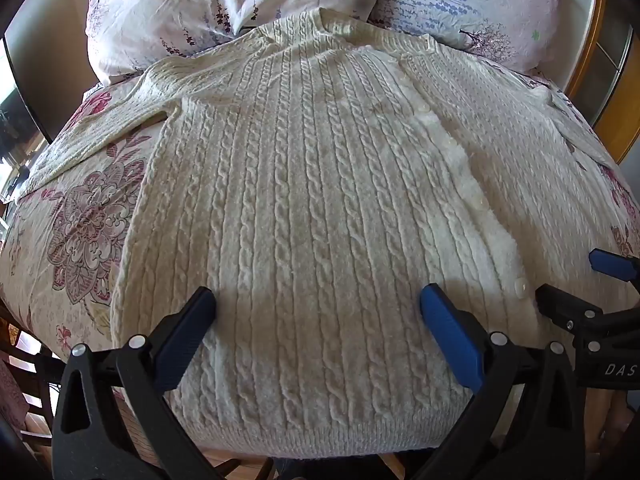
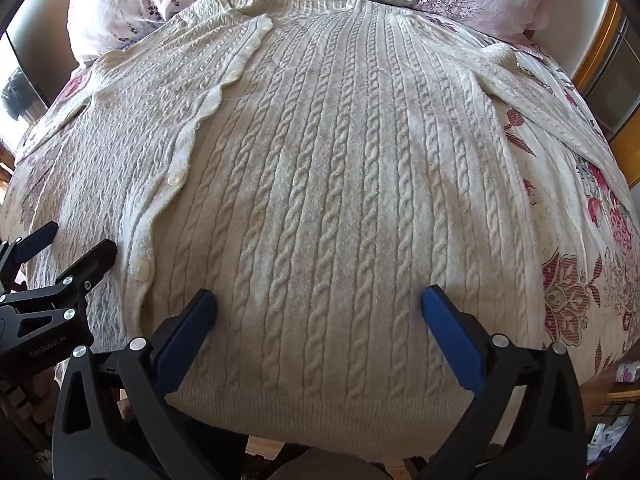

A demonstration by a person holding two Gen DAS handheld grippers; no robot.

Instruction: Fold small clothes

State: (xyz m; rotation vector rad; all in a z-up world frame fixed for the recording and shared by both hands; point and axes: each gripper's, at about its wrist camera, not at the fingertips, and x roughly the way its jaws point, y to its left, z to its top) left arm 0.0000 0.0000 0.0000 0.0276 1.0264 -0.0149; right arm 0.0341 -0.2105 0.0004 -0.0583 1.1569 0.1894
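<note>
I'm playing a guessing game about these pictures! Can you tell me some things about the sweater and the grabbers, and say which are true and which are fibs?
1. The cardigan is cream with a cable-knit pattern. True.
2. The cardigan is already folded into a small square. False: it lies spread flat, sleeves out to the sides.
3. The left gripper has its jaws open, holding nothing. True.
4. The right gripper is shut on the hem. False: its jaws are wide open over the knit.
5. The cardigan lies on a floral bedspread with pillows beyond its collar. True.
6. The cardigan closes with a zipper. False: it has buttons.
</note>
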